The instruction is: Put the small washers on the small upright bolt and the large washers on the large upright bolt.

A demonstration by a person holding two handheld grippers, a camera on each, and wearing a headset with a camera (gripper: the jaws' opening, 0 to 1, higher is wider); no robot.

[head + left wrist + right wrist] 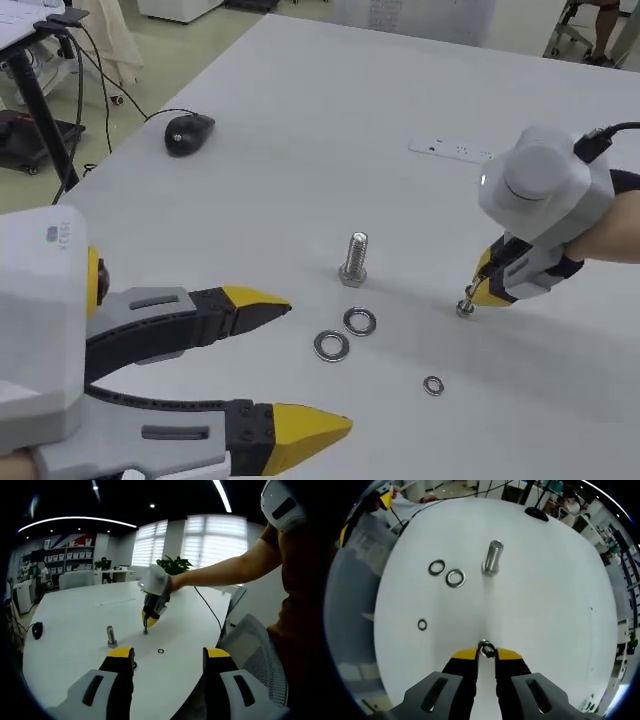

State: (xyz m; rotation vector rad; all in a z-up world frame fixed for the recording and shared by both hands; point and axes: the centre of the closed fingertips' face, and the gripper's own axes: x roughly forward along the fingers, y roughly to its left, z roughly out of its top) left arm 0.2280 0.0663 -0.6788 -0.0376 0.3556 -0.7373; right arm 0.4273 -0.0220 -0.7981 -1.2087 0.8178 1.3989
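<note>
The right gripper (487, 653), jaws narrow, seemingly pinches a small washer (488, 649) at the small bolt (465, 308), 4 o'clock of the large bolt (354, 258); a tilted release could drop it; the left gripper (320, 365) gapes wide.

- A white table (300, 120) with a smooth, pale top carries everything.
- A black computer mouse (188, 132) lies near the far left edge, its cable trailing off the edge.
- A flat white power strip (450, 150) lies on the far side.
- The large upright bolt (354, 260) stands head down near the middle.
- A large washer (360, 321) lies flat near that bolt, and a second large washer (331, 346) lies just beside it.
- A loose small washer (433, 385) lies flat, apart from them.
- The small upright bolt (466, 308) stands to the right, with a small washer (486, 649) at its top.
</note>
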